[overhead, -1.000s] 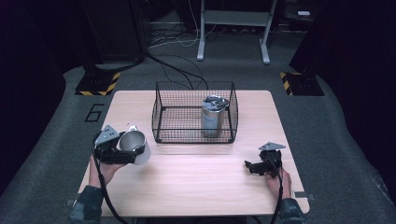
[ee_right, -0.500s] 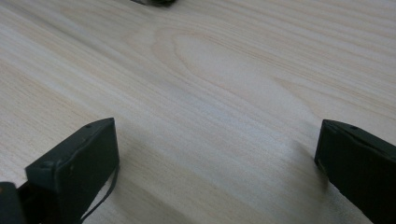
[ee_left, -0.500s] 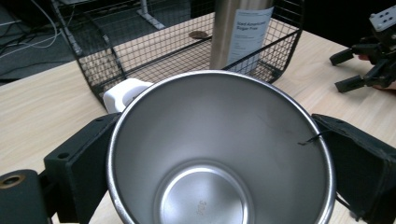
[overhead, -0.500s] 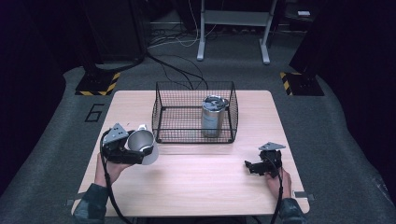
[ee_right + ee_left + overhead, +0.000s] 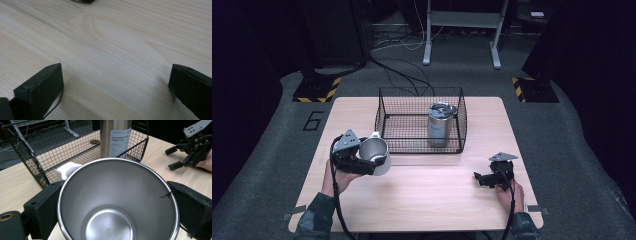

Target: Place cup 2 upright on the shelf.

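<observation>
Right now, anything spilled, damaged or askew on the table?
Nothing stands out. The steel cup is empty in the left gripper, the tumbler stands upright in the wire basket, and the right gripper is open over bare table.

The high view looks from above the person's side, forward and down, and takes in the whole worktop and the dark floor behind it. The left gripper view sits very near, just behind the steel cup, and faces across the worktop toward the wire basket and the right gripper farther off. Both of these views share the basket, the tall can inside it and that right gripper. The right gripper view looks down along its own jaws, very close to the bare wood.
</observation>
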Action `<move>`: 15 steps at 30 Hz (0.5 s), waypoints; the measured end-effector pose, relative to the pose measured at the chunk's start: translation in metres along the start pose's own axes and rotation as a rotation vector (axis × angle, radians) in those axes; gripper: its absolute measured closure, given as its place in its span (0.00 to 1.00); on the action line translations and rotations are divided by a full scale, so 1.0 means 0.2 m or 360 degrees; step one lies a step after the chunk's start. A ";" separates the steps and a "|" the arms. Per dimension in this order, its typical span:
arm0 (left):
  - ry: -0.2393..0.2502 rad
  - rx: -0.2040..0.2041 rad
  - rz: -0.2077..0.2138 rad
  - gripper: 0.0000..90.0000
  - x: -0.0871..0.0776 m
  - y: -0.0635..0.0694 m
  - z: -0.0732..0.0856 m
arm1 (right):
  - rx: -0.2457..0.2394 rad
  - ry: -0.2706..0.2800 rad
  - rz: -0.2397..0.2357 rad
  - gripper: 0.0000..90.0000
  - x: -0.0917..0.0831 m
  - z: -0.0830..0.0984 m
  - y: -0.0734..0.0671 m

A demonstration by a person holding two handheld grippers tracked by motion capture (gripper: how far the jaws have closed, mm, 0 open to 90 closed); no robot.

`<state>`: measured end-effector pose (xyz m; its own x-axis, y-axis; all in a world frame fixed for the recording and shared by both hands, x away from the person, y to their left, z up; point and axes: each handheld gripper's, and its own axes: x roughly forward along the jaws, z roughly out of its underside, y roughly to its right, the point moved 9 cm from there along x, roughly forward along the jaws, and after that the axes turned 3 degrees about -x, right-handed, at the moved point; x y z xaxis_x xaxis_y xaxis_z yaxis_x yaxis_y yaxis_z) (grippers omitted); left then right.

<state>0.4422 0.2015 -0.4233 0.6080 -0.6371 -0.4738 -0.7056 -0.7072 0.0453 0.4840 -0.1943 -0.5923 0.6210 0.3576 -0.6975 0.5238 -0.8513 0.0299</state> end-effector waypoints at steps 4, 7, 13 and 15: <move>0.0007 0.0010 0.0012 0.07 0.02 0.02 -0.03 | 0.0000 0.0000 0.0000 0.00 0.00 0.00 0.00; 0.0003 0.0015 0.0029 0.07 0.03 0.04 -0.05 | -0.0001 0.0001 0.0000 0.00 0.00 0.00 0.00; 0.0006 0.0034 0.0034 0.07 0.06 0.05 -0.10 | 0.0001 0.0001 0.0000 0.00 0.00 0.00 0.00; 0.0010 0.0034 0.0032 0.07 0.07 0.05 -0.11 | 0.0000 0.0000 0.0000 0.00 0.00 0.00 0.00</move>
<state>0.4509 0.1786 -0.4101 0.5955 -0.6532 -0.4677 -0.7254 -0.6874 0.0363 0.4840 -0.1942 -0.5923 0.6211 0.3576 -0.6974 0.5237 -0.8514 0.0298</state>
